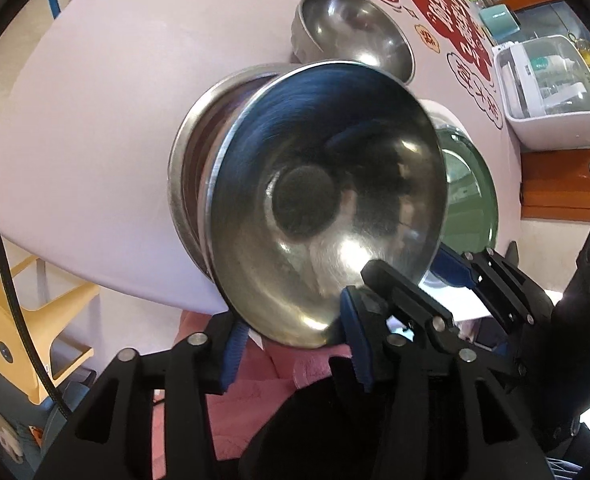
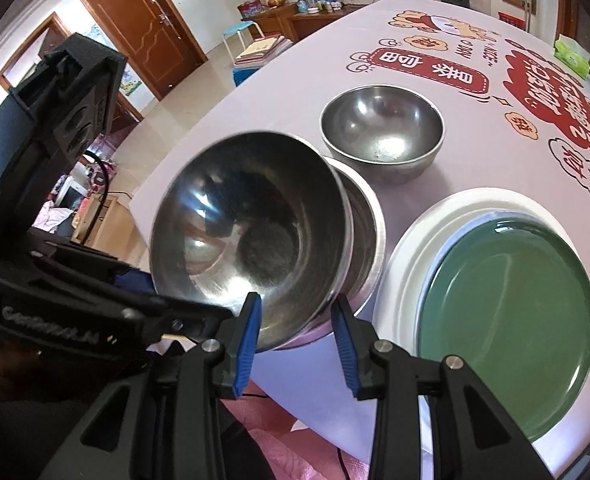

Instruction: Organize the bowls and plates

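Your left hand-held gripper (image 1: pixel 295 354) and right hand-held gripper (image 2: pixel 297 346) both straddle the near rim of the tilted steel bowl (image 2: pixel 251 232), jaws parted with no clear clamp. That bowl leans into a second steel bowl (image 2: pixel 365 236) just beyond your fingertips on the tabletop (image 2: pixel 475 60). A third bowl (image 2: pixel 381 132) sits farther ahead; the green plate (image 2: pixel 507 324), on a white plate (image 2: pixel 415 240), lies right of your right hand-held gripper.

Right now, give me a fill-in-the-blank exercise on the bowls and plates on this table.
1. The tilted steel bowl leans into another steel ____.
2. The round green plate lies on a ____ plate.
3. In all, ____ steel bowls show, the farthest standing alone.
4. The right claw has ____ pads.

Missing words: bowl; white; three; blue
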Demonstrator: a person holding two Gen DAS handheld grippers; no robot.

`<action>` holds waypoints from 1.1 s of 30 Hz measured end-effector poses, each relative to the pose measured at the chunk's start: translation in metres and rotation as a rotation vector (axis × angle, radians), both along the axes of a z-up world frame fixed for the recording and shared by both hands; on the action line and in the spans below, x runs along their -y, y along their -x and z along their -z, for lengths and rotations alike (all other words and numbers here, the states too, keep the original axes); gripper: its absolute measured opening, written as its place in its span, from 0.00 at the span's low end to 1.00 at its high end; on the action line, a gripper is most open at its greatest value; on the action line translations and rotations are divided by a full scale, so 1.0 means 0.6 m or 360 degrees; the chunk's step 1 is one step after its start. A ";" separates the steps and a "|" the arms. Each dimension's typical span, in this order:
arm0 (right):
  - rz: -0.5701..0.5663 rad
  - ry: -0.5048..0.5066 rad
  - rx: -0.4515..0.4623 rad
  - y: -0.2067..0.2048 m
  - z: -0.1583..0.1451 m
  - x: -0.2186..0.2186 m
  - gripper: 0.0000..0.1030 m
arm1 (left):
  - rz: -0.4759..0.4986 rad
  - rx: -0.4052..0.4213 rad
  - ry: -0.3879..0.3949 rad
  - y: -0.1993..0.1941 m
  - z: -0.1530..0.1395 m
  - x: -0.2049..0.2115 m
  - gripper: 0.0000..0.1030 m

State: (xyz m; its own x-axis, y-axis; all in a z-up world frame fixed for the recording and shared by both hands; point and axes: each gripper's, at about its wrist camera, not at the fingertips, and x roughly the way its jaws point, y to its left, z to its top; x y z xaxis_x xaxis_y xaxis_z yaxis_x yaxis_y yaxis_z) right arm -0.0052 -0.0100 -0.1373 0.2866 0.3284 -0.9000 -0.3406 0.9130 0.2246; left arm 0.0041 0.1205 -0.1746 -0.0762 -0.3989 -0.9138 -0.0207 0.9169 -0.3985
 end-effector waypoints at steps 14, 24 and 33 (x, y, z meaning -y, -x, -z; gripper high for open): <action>0.0162 0.0035 0.0058 -0.007 -0.011 -0.005 0.42 | 0.0202 0.0042 -0.0038 -0.021 -0.030 -0.006 0.51; 0.0345 0.0012 0.0123 -0.021 -0.018 0.007 0.42 | 0.0421 0.0215 -0.0151 -0.055 -0.077 -0.003 0.51; 0.0529 0.0007 0.0167 -0.040 -0.018 0.020 0.42 | 0.0513 0.0523 -0.0145 -0.099 -0.129 -0.004 0.60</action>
State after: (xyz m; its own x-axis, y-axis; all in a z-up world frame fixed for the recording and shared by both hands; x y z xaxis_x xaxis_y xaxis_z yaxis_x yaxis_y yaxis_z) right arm 0.0189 -0.0222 -0.1265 0.4681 0.1980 -0.8612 -0.0455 0.9787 0.2002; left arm 0.0633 0.1232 -0.0971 0.1161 -0.3193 -0.9405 0.3849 0.8874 -0.2538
